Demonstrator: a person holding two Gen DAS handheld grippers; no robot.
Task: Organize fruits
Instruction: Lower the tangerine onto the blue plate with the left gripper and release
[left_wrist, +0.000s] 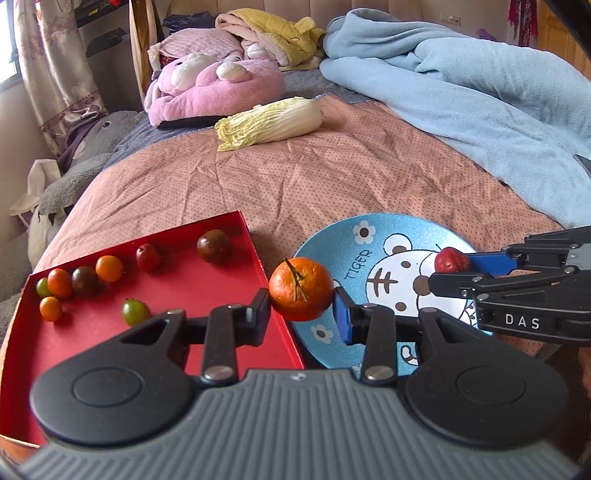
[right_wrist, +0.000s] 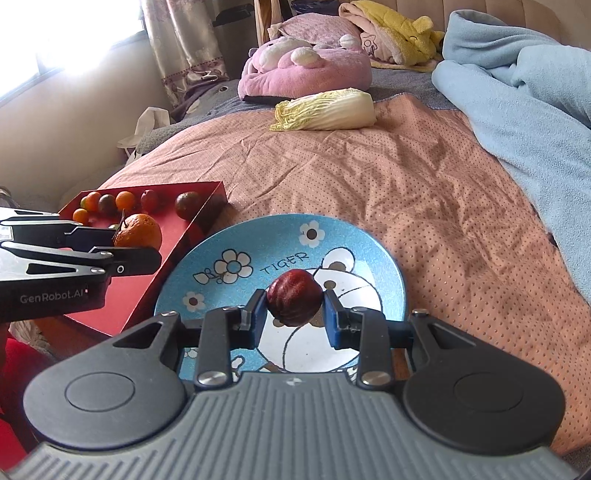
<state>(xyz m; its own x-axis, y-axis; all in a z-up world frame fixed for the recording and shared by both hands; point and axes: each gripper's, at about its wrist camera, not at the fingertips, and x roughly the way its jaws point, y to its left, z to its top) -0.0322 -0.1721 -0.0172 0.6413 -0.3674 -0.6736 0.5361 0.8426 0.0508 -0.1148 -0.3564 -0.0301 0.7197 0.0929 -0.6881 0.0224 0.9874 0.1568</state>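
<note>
My left gripper (left_wrist: 301, 314) is shut on an orange mandarin (left_wrist: 300, 293) and holds it over the gap between the red tray (left_wrist: 207, 291) and the blue cartoon plate (left_wrist: 332, 243). My right gripper (right_wrist: 294, 314) is shut on a dark red fruit (right_wrist: 293, 302) above the plate (right_wrist: 384, 273). In the left wrist view the right gripper (left_wrist: 452, 271) shows at the right with the red fruit (left_wrist: 450, 260). In the right wrist view the left gripper (right_wrist: 136, 245) shows at the left with the mandarin (right_wrist: 138, 230). Several small tomatoes and fruits (left_wrist: 85, 278) lie in the tray.
A napa cabbage (left_wrist: 269, 123) lies further back on the pink dotted bedspread (left_wrist: 295, 177). A light blue blanket (left_wrist: 480, 96) is piled at the right. Pink plush toys (left_wrist: 214, 88) sit at the head of the bed.
</note>
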